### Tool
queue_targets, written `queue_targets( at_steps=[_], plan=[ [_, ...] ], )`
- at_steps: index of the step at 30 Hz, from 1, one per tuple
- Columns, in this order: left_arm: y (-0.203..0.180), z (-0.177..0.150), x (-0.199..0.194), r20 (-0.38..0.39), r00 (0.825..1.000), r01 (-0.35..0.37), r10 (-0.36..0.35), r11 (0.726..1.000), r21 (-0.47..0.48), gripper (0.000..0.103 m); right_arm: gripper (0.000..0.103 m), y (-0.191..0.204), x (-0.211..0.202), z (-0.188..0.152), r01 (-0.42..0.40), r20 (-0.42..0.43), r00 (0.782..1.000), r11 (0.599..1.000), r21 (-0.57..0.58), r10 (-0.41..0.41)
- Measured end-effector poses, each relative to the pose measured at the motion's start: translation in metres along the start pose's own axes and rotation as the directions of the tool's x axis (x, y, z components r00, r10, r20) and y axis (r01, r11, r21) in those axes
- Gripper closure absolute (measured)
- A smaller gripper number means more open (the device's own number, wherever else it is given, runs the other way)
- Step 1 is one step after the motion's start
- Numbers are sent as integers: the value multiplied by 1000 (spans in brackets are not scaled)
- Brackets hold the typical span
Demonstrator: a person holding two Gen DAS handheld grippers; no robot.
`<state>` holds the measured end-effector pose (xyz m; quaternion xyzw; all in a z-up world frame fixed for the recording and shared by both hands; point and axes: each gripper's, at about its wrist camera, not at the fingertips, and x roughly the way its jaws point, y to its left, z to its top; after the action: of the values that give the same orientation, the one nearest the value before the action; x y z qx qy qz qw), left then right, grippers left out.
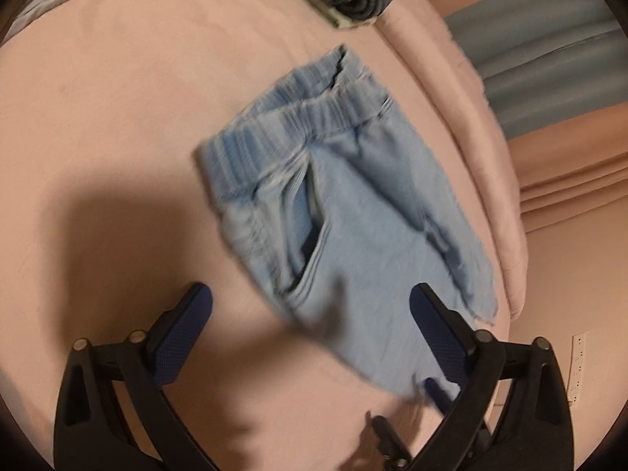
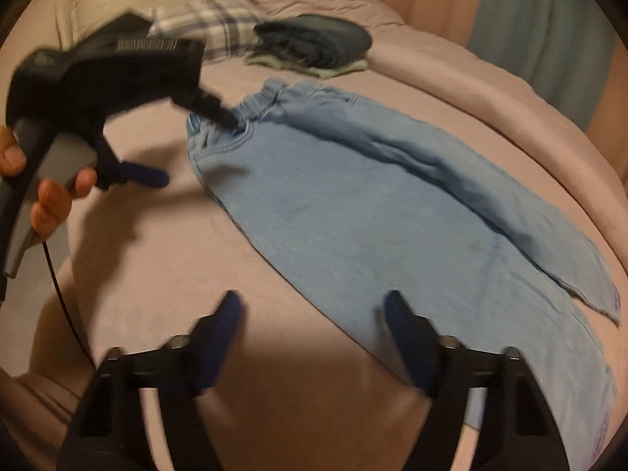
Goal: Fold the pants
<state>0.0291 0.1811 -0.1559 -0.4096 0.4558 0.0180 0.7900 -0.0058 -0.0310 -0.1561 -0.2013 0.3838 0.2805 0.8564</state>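
The blue pants (image 2: 353, 204) lie flat on the pink bed (image 2: 157, 259), waistband (image 1: 274, 133) far from us and legs toward us. They are not folded yet. The left claw (image 1: 310, 306) is spread wide by the waist, pinching nothing. The right claw (image 2: 314, 310) is spread too, low over the leg edge. Each claw should take just 1 edge, both layers, then lift together. A pile of folded clothes (image 2: 314, 45) sits behind.

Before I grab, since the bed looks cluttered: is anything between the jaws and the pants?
Nothing visible. The blue pants lie flat on the bedspread; the folded clothes pile sits beyond the waistband.
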Motion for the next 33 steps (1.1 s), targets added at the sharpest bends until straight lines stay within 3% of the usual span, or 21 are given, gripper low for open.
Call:
queue_targets(
  at_steps=[1, 3, 4, 5, 6, 8, 12, 15, 19, 21, 22, 23, 24, 29, 33],
  plan=[
    [1, 4, 1, 9, 1000, -3, 3, 1000, 6, 15, 39, 0, 6, 2, 5, -10, 1000, 1000, -2, -5],
    [5, 9, 4, 21, 1000, -19, 18, 1000, 21, 41, 46, -1, 14, 4, 9, -15, 1000, 1000, -3, -9],
    [6, 12, 8, 16, 999, -34, 34, 999, 25, 48, 56, -1, 16, 5, 6, -11, 1000, 1000, -4, -6],
    [8, 16, 13, 12, 999, -50, 50, 998, 27, 65, 64, -1, 19, 8, 3, -7, 1000, 1000, -2, -3],
    [11, 17, 14, 9, 998, -65, 65, 997, 28, 75, 68, -2, 20, 10, -10, -11, 1000, 1000, 4, 10],
    [18, 17, 12, 9, 999, -41, 41, 999, 25, 77, 90, -3, 22, 13, -36, -20, 999, 999, 19, 37],
    [19, 12, -7, 47, 999, -17, 14, 997, 73, 87, 95, -5, 18, 16, -93, -32, 995, 994, 55, 95],
    [20, 7, -18, 70, 997, -31, 23, 992, 119, 86, 95, -9, 5, 13, -140, -16, 990, 986, 90, 142],
    [29, 7, -4, 20, 996, -92, 90, 990, 106, 83, 94, -11, 24, 11, -156, -45, 986, 980, 120, 163],
    [26, 8, -11, 40, 993, -112, 108, 986, 121, 75, 90, -15, 22, 10, -186, -33, 981, 969, 160, 194],
    [22, 8, -17, 58, 989, -142, 135, 979, 144, 74, 83, -18, 19, 10, -204, -24, 977, 961, 185, 212],
    [18, 9, -24, 86, 982, -183, 171, 969, 166, 66, 73, -20, 18, 10, -234, -23, 970, 951, 202, 243],
    [15, 8, -31, 109, 977, -203, 186, 963, 179, 59, 70, -24, 13, 9, -262, -16, 962, 938, 229, 272],
    [-4, 7, -53, 232, 949, -274, 215, 924, 266, 40, 65, -53, -15, -6, -202, 39, 979, 926, 319, 200],
    [-27, 0, -36, 216, 956, -268, 199, 892, 364, 38, 65, -88, -22, -14, -67, 24, 998, 906, 417, 63]
  ],
)
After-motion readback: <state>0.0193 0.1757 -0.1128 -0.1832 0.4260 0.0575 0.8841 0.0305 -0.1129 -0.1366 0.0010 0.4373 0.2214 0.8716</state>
